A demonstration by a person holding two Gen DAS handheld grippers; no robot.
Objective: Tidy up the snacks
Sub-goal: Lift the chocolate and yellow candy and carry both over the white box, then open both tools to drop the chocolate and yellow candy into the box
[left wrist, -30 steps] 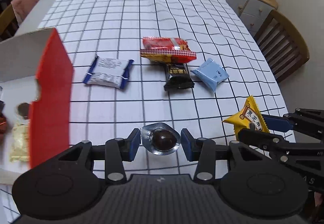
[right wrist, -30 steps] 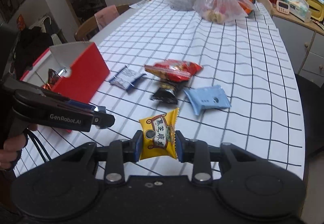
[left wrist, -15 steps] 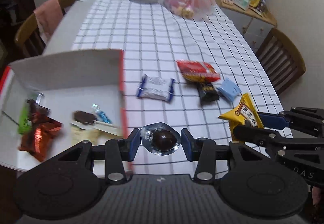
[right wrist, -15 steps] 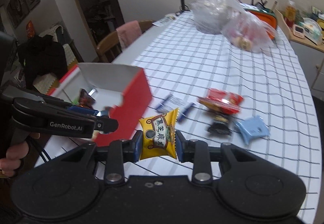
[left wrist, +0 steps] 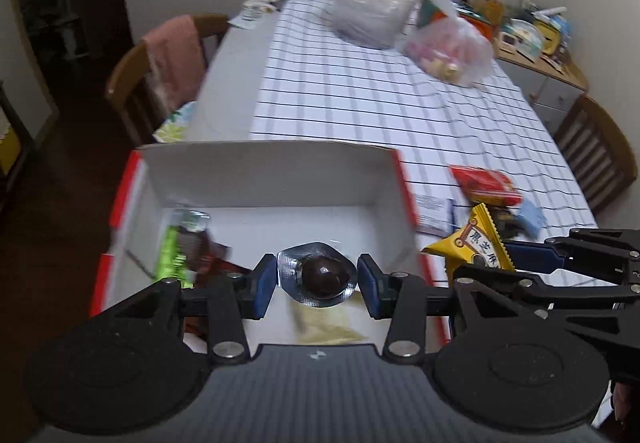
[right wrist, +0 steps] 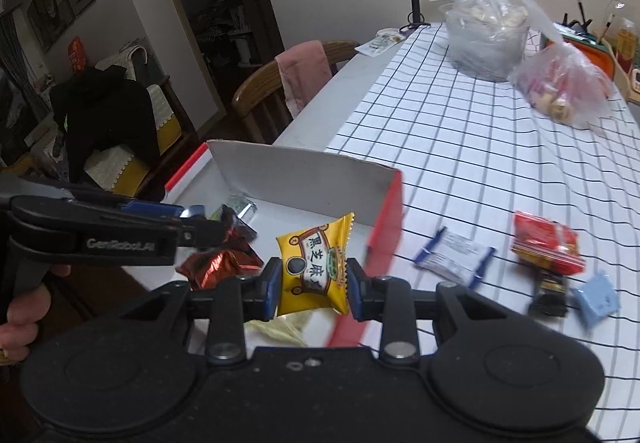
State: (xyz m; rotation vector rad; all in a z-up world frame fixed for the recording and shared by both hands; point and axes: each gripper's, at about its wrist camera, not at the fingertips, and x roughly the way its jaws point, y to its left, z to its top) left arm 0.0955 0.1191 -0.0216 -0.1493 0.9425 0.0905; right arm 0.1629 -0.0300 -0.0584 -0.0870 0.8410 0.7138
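Here my left fingers (left wrist: 317,280) are closed on a foil blister (left wrist: 317,275) with a dark round sweet in it, pinched at its two side edges, and they hang over the open box (left wrist: 264,179), whose walls are white inside and red outside. In the box lie a green packet (left wrist: 174,255), a dark red foil wrapper (right wrist: 218,263) and a pale packet (left wrist: 328,327) under my left fingers. My right fingers (right wrist: 312,281) are closed on a yellow packet (right wrist: 314,267), held upright just at the box's right wall. On the checked tabletop (left wrist: 360,95) to the right of the box lie a white-and-blue packet (right wrist: 454,253), a red bag (right wrist: 546,243), a black packet (right wrist: 550,293) partly under it and a light blue packet (right wrist: 598,297) beside that. Two plastic bags (right wrist: 486,35) sit at the far end.
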